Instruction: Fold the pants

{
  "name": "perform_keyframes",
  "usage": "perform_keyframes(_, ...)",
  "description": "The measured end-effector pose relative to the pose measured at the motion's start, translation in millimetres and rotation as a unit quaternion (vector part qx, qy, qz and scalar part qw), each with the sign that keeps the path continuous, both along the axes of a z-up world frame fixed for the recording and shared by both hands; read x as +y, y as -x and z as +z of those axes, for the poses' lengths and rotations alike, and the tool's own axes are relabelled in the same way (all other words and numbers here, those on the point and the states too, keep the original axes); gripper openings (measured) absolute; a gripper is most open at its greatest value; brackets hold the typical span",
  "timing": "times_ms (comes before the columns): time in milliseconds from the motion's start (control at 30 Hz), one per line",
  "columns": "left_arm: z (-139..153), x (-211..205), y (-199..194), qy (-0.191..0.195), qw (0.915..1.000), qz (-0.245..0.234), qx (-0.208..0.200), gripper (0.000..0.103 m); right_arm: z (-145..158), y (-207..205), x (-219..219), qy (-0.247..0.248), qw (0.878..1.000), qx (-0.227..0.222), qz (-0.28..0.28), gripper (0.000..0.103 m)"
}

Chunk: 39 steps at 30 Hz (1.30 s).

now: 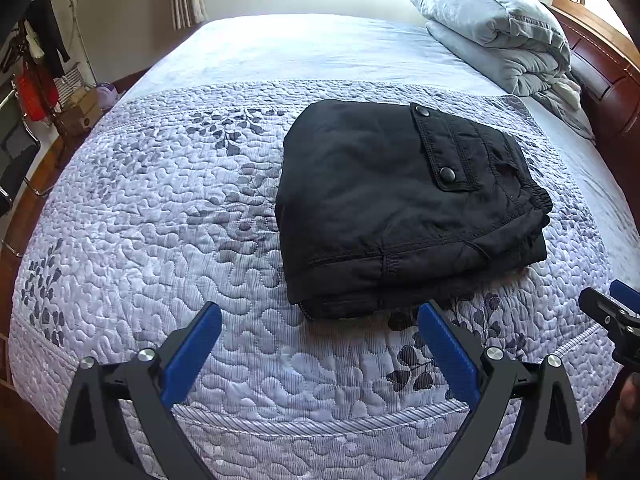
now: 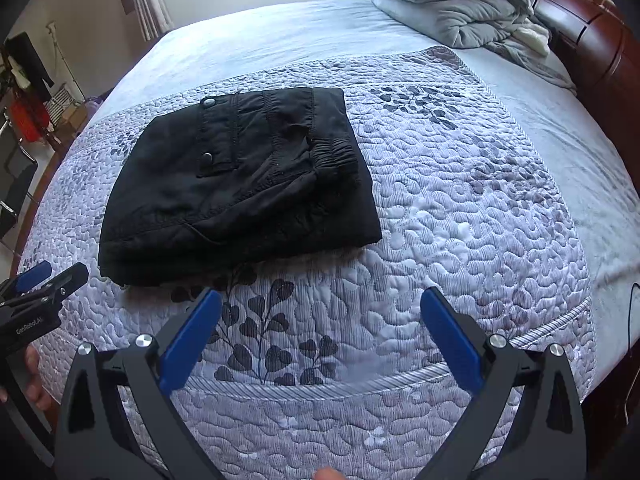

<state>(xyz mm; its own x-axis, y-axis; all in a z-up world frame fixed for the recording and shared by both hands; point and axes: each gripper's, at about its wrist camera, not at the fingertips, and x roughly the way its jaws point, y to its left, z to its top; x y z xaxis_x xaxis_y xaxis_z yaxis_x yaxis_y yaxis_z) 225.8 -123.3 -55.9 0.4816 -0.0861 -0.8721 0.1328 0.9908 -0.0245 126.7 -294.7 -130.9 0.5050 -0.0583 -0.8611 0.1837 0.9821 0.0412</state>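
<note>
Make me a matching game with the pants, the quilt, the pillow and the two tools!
Things:
1. pants
2. quilt
3. pillow
4. left tool and right tool

Descriptions:
A. grey, piled at the head of the bed
B. open, holding nothing
C. black, folded into a bundle
D. pale purple with leaf prints

Pairs: 1-C, 2-D, 3-A, 4-B

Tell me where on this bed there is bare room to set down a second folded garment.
Free: quilt right of the folded pants, toward the bed's edge; quilt left of them in the left view; the plain sheet beyond. Crowded: the headboard corner with piled bedding.
</note>
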Motion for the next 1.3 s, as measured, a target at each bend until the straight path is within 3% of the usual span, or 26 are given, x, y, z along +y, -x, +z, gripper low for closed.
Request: perform_keyframes(1300, 0.2, -2.7, -3.7, 0.0, 0.9999, -0.01, 0.0, 0.099, -1.6, -3.9, -0.6, 0.001, 1.0, 0.003, 0.004, 0.1)
